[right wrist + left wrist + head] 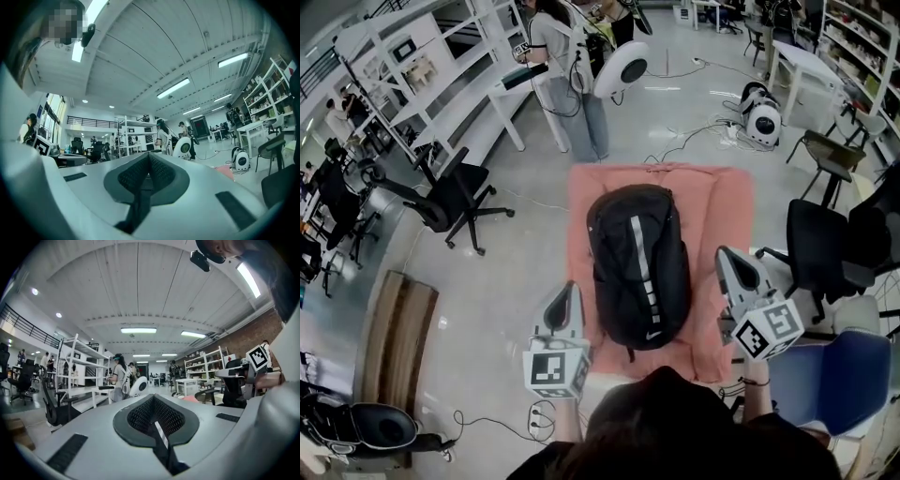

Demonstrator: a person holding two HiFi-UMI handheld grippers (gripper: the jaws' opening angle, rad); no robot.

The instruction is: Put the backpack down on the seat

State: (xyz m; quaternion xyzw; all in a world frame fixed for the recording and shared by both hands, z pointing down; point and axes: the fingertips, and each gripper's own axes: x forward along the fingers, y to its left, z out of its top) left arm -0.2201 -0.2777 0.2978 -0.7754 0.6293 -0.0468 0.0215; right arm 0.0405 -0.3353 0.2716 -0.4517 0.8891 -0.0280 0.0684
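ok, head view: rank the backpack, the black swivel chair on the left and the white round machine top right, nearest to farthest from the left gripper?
1. backpack: just right of the left gripper, lying on the pink seat.
2. black swivel chair: up and to the left, on the floor.
3. white round machine: far top right, by the cables.

The seat in front of you is covered in salmon-pink cloth. On it you have the black backpack, lying flat and lengthwise down the middle, its white stripe facing up. Bare pink cloth shows on both sides of it and at the far end, while its near end comes close to the seat's near edge. The seat stands on the glossy grey floor, where a power strip with its cable lies near the seat's near-left corner.
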